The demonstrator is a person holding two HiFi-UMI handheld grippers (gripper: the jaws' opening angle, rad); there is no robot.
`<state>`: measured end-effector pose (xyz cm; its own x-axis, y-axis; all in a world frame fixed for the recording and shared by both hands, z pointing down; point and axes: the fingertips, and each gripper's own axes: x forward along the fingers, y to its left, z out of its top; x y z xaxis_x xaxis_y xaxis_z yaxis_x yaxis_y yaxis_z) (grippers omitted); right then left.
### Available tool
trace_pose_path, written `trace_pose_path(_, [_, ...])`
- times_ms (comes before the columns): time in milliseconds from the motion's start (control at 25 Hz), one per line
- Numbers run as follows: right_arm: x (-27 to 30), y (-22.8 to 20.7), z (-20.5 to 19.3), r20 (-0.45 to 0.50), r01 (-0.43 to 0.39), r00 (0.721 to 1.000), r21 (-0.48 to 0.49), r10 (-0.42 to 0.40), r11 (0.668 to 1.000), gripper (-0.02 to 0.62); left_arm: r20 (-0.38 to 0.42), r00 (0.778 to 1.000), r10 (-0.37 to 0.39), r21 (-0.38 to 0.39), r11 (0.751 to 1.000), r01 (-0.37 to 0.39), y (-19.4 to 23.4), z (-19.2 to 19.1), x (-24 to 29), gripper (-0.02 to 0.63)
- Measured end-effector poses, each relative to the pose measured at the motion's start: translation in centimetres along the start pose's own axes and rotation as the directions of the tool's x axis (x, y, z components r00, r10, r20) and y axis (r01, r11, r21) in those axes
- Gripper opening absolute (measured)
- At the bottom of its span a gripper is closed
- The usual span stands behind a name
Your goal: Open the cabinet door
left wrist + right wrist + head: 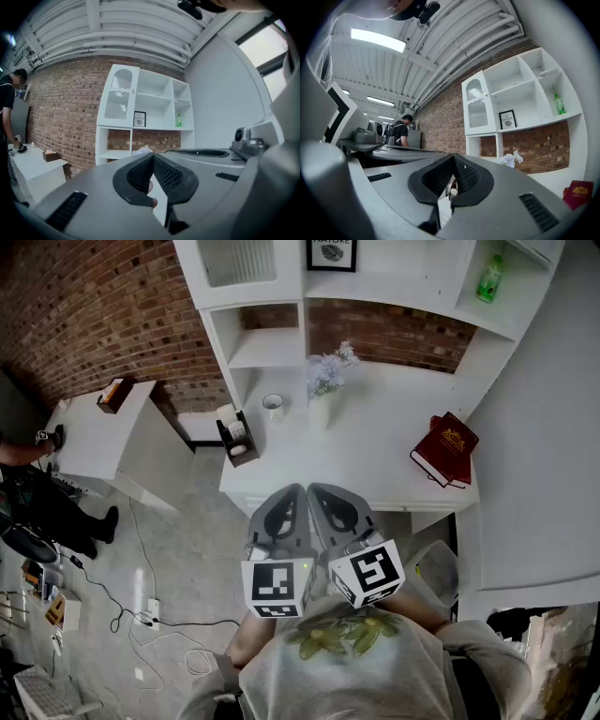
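1. The cabinet door (239,261) sits at the upper left of the white shelf unit (272,348) against the brick wall. It is a white door with an arched ribbed glass panel, and it lies flush and closed in both gripper views. The task looks unstarted, since neither tool is near the door. Reaching up to it, taking hold of its edge or knob, and swinging it out are all left to do.
2. The left gripper (292,498) is held low, close to the person's chest and level with the front edge of the white counter (394,427). It points forward toward the shelves. Its jaws are pressed together at the tips with nothing between them.
3. The right gripper (323,495) is just beside the left one, almost touching it and angled the same way. Its jaws are also closed and empty.
4. Farther right, a red book (446,448) lies on the counter, well apart from the door.
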<state>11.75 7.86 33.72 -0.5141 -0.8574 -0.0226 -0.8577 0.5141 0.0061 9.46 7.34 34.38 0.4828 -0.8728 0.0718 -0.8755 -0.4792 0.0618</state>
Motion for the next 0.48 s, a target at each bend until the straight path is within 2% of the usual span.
trace_pose_path(480, [1.2,1.3,-0.7,-0.019,0.001,1.0,0.006,-0.001,1.0,0.021,-0.016,1.0,0.001,-0.005,1.0,-0.001,1.8,-0.8,-0.6,0.008])
